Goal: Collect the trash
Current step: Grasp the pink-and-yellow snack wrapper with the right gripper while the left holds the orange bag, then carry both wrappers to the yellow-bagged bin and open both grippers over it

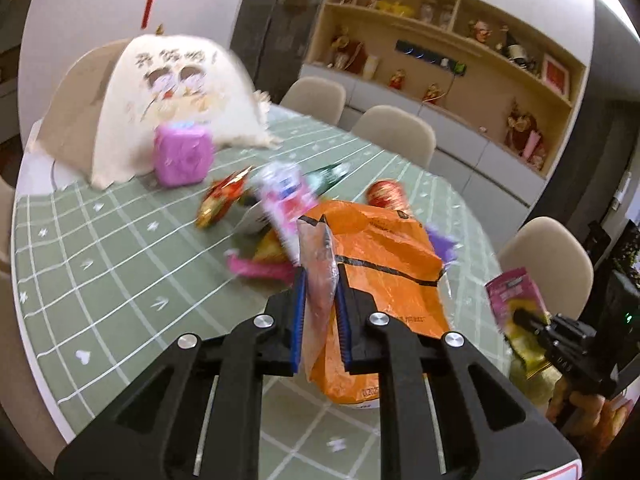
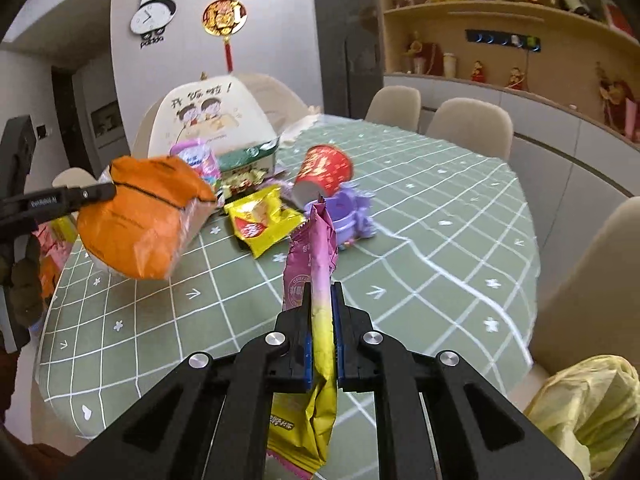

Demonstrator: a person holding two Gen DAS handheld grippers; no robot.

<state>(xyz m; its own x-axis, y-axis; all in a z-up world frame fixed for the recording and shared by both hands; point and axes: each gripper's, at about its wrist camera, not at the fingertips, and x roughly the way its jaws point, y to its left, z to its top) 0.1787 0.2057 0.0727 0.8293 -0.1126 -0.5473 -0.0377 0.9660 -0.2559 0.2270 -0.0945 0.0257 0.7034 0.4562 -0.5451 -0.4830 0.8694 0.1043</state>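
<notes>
My left gripper [image 1: 320, 280] is shut on the clear edge of an orange plastic bag [image 1: 384, 264], which hangs above the green checked table [image 1: 120, 264]. The right wrist view shows that bag [image 2: 140, 220] lifted at the left, held by the left gripper [image 2: 108, 192]. My right gripper [image 2: 322, 292] is shut on a pink and yellow snack packet [image 2: 316, 272] that stands upright between its pads. In the left wrist view the right gripper [image 1: 524, 316] holds this packet [image 1: 512, 292] off the table's right edge.
On the table [image 2: 420, 240] lie a yellow snack packet [image 2: 260, 220], a tipped red paper cup [image 2: 324, 172], a purple toy [image 2: 352, 216], a green box [image 2: 248, 160] and a domed food cover [image 2: 212, 116]. A yellow plastic bag [image 2: 588, 404] sits at lower right. Beige chairs [image 2: 472, 128] ring the table.
</notes>
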